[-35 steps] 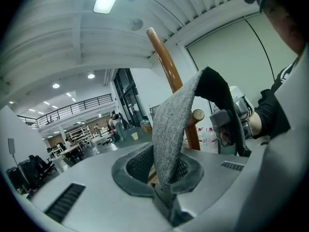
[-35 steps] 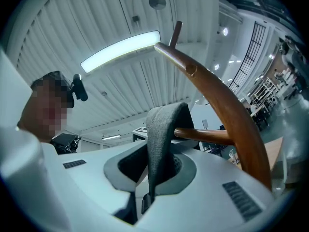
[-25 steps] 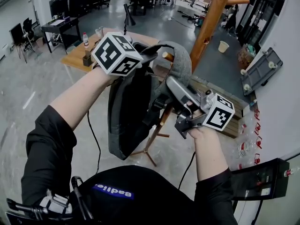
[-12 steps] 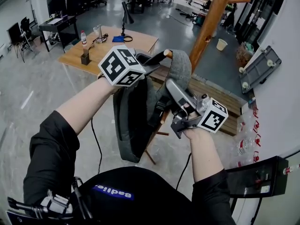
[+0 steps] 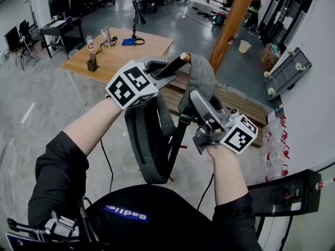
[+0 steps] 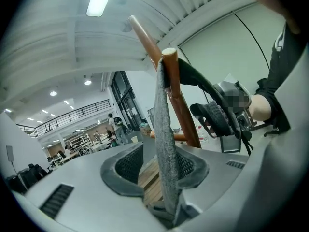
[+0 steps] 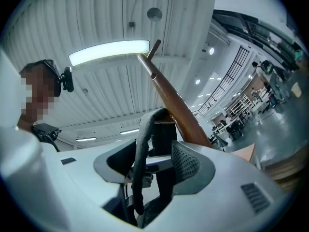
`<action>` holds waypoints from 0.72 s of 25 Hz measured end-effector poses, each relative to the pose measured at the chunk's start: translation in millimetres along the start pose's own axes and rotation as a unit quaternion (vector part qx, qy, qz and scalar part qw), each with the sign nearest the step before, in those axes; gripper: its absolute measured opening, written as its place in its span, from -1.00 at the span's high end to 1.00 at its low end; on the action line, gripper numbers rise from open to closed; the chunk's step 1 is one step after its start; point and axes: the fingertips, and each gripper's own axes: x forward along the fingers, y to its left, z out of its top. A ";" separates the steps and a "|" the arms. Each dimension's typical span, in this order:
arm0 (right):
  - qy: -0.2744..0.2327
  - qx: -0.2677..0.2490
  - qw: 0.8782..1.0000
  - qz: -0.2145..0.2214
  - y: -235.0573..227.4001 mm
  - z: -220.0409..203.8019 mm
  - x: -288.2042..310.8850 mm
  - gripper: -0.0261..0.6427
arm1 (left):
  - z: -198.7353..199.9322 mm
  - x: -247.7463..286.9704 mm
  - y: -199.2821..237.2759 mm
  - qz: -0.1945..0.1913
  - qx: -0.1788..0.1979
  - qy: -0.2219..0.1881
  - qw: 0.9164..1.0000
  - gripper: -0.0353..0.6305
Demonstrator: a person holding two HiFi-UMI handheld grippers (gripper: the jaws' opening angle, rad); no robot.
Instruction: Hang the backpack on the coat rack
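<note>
A grey backpack [image 5: 149, 140] hangs below a wooden peg [image 5: 184, 57] of the coat rack, whose brown pole [image 5: 230, 25] rises behind it. The grey shoulder strap [image 5: 201, 77] loops over the peg. My left gripper [image 5: 177, 67] reaches in from the left at the peg. Its jaws are opening, and the strap [image 6: 164, 144] stands loose between them. My right gripper [image 5: 196, 96] points up at the strap from below right. Its jaws are also opening, with a gap on each side of the strap [image 7: 141, 153].
A wooden table [image 5: 120, 51] with a lamp and a bottle stands behind the rack. A wooden pallet [image 5: 235, 101] lies at the rack's right, and a paper cup [image 5: 244, 46] sits on the floor beyond. A grey cart [image 5: 290, 72] and a control box [image 5: 285, 192] line the right wall.
Both grippers have sunk a little and the backpack has dropped with them. The strap now rests over the peg. Both pairs of jaws have parted from the strap.
</note>
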 end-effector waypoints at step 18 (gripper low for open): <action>-0.012 -0.052 0.997 -0.056 18.5 18.9 -51.2 0.28 | 14.2 -29.7 -11.0 0.027 0.072 -0.029 0.997 0.42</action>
